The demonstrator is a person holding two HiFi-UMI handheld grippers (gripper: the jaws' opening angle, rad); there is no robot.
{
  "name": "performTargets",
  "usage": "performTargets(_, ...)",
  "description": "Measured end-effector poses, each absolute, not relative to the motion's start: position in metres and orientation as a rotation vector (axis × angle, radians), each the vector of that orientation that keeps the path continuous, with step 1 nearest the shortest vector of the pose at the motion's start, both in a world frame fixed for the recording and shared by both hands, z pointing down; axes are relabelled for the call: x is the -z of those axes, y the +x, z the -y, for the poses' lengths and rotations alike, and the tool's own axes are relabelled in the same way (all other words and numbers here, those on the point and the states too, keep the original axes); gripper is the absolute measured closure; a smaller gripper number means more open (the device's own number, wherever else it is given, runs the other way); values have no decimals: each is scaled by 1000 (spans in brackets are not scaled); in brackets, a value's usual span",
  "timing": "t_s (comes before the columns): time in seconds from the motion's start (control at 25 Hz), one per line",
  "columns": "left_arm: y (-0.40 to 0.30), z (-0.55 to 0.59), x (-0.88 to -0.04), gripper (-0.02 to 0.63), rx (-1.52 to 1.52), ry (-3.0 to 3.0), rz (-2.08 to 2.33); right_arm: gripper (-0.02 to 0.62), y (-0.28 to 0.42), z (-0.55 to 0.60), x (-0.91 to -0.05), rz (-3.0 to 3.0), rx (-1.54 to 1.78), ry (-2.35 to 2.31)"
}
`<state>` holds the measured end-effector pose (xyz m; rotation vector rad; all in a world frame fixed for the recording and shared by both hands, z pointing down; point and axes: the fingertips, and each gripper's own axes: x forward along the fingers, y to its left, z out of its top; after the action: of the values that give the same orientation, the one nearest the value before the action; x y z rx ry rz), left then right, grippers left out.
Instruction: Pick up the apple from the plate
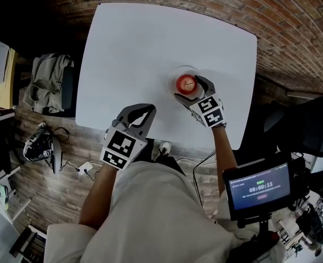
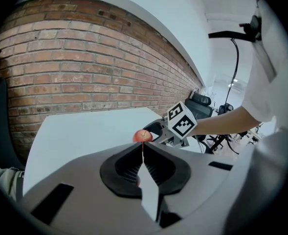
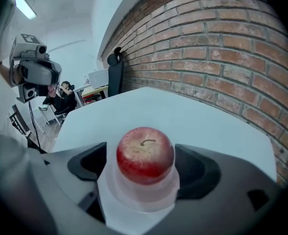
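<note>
A red apple [image 1: 186, 83] [image 3: 144, 155] sits upright, stem up, on a small clear plate [image 1: 173, 76] [image 3: 110, 186] on the white table [image 1: 150, 43]. My right gripper [image 1: 190, 88] [image 3: 144, 169] is open, one jaw on each side of the apple; the right pad looks close against it, and a thin gap shows on the left. My left gripper [image 1: 143, 109] [image 2: 143, 148] is shut on nothing over the table's front edge, left of the plate. In the left gripper view the apple [image 2: 142, 136] shows just past its tips.
A brick wall [image 3: 217, 58] runs behind the table. To the left are a chair with grey clothes [image 1: 49, 81] and a helmet [image 1: 39, 147] on the floor. A lit screen [image 1: 260, 186] and a black chair [image 1: 304, 125] stand at the right.
</note>
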<state>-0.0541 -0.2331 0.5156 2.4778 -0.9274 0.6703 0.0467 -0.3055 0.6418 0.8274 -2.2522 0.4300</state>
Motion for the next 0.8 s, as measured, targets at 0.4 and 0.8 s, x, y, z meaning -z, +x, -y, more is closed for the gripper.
performTargets(0.4, -56, 231, -517, 598, -695, 2474, 922, 181, 49, 308, -647, 2234, -447, 874)
performTargets(0.8, -54, 232, -516, 598, -632, 2461, 906, 183, 51, 310, -648, 2238, -501, 921)
